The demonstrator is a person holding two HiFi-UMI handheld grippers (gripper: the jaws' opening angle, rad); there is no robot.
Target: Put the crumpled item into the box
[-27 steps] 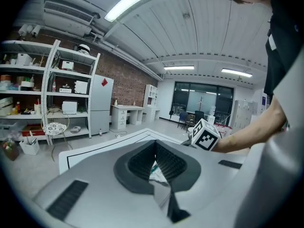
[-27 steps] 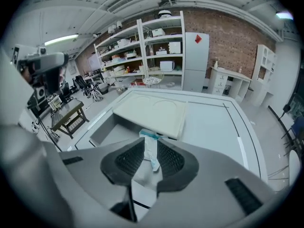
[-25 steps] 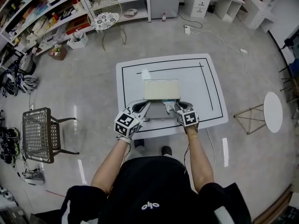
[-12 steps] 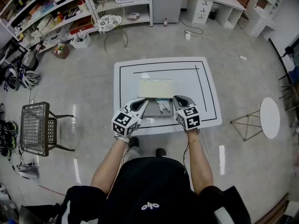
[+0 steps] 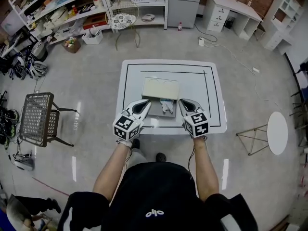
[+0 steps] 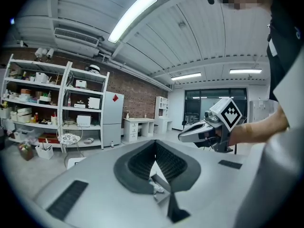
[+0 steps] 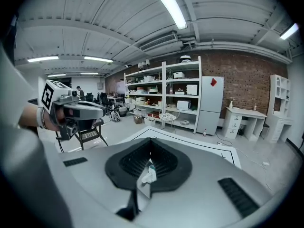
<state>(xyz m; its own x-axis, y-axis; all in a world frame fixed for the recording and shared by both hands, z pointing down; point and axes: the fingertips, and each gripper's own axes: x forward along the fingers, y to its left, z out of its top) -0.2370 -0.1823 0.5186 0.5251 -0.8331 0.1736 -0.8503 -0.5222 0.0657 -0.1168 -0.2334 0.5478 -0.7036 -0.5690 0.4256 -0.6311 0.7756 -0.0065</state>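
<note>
On the white table (image 5: 211, 95) lies a flat box (image 5: 155, 110) with its pale lid (image 5: 160, 87) laid open behind it. The crumpled white item (image 5: 167, 106) rests inside the box, touching neither gripper. My left gripper (image 5: 143, 106) hovers at the box's left front corner with its jaws together and nothing in them. My right gripper (image 5: 184, 104), also shut and holding nothing, hangs just right of the box. In the left gripper view the crumpled item (image 6: 156, 188) shows below the closed tips (image 6: 155, 144). It shows the same way in the right gripper view (image 7: 148, 176).
A black wire chair (image 5: 37, 124) stands on the floor to the left of the table. A round white stool (image 5: 278, 133) stands to the right. Shelves (image 5: 72, 8) with clutter and a grey cabinet (image 5: 183, 4) line the far wall.
My right gripper, which held the crumpled item over the box a second ago, has let it go. Both grippers have drawn back toward the table's front edge.
</note>
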